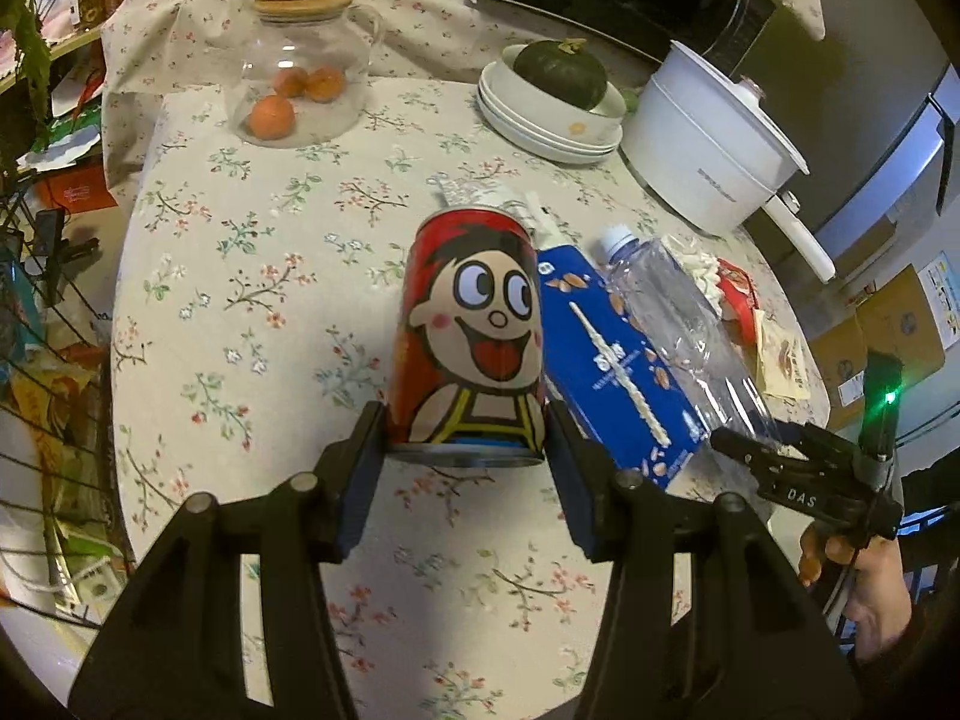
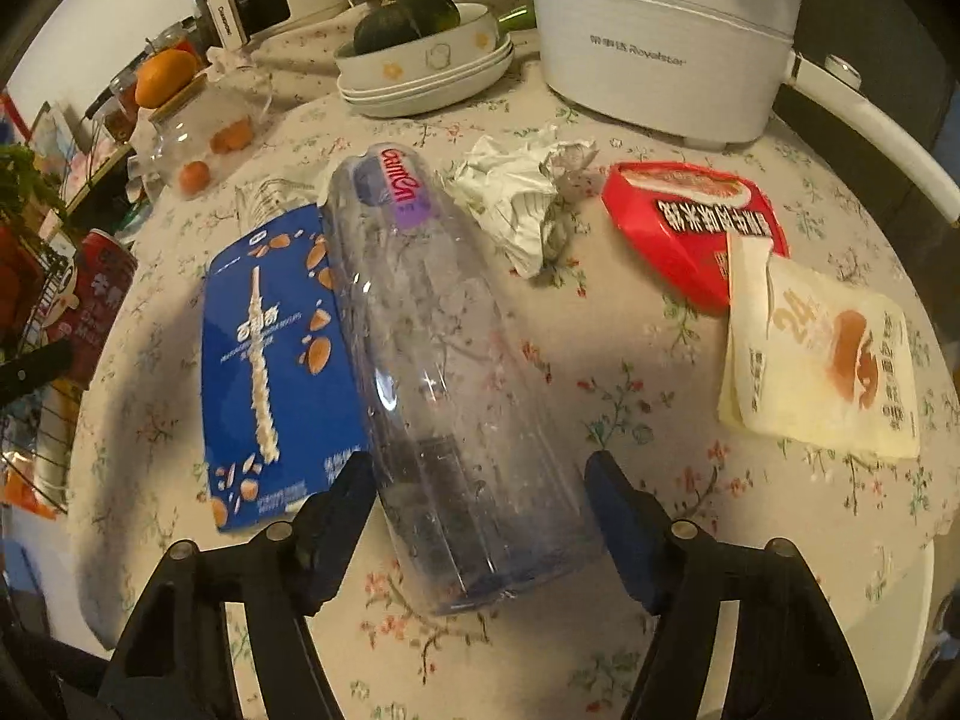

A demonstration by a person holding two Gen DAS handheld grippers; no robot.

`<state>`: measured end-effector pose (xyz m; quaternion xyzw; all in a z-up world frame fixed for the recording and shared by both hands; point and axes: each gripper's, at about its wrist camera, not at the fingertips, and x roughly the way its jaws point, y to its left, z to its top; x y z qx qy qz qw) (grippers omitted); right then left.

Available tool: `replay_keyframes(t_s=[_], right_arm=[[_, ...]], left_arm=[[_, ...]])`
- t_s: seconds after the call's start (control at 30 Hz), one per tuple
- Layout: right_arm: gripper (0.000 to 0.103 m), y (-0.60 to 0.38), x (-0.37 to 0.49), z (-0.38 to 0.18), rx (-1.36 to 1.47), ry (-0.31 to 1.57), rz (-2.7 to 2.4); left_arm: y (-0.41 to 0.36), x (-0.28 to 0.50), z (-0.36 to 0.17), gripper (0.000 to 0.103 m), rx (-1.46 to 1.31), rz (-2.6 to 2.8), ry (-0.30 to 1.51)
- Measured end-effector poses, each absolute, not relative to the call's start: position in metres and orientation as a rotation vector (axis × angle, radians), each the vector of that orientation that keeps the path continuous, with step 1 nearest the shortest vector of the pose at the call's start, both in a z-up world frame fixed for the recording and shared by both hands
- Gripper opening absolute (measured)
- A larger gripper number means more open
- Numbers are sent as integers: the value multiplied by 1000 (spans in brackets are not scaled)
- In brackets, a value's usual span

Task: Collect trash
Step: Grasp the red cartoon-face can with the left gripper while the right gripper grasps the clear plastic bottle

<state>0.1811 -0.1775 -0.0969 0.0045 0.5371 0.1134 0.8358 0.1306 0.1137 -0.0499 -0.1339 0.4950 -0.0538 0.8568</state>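
A red drink can [image 1: 474, 324] with a cartoon face sits between the pads of my left gripper [image 1: 467, 429], which is shut on its lower part; the can appears lifted off the cloth. The same can [image 2: 102, 294] shows at the left edge of the right wrist view. A clear plastic bottle [image 2: 456, 360] lies on its side beside a flat blue snack box [image 2: 276, 360]. My right gripper [image 2: 480, 474] straddles the bottle's base, jaws close to its sides with a slim gap on the right. Crumpled white paper [image 2: 522, 204], a red wrapper [image 2: 690, 222] and a pale yellow packet [image 2: 822, 360] lie further right.
The round table [image 1: 252, 276] has a floral cloth. At its back stand a glass jar with oranges [image 1: 300, 78], stacked white bowls holding a dark green squash [image 1: 558, 102] and a white electric pot [image 2: 660, 42]. A wire rack [image 1: 42, 312] stands left of the table.
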Motion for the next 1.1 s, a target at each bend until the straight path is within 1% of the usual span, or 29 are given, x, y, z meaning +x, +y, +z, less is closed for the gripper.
replay_keyframes(t_s=[0.23, 0.4, 0.67, 0.73, 0.87, 1.0, 1.1], right_arm=[[70, -192, 142, -95, -44, 1248, 218], [70, -205, 122, -92, -23, 1278, 228], [71, -206, 119, -93, -15, 1283, 238], [72, -201, 122, -95, -19, 1281, 243], [79, -188, 131, -97, -81, 1256, 218], [81, -172, 145, -90, -124, 1190, 220], [81, -163, 154, -94, -130, 1179, 241]], left_arm=[[95, 120, -45, 54, -231, -103, 1034], [89, 116, -43, 54, -247, -101, 1034], [90, 117, -46, 54, -252, -86, 1045], [92, 117, -45, 54, -252, -84, 1046], [96, 116, -46, 54, -254, -74, 1050], [101, 112, -44, 54, -252, -77, 1048], [107, 110, -44, 54, -254, -71, 1050]])
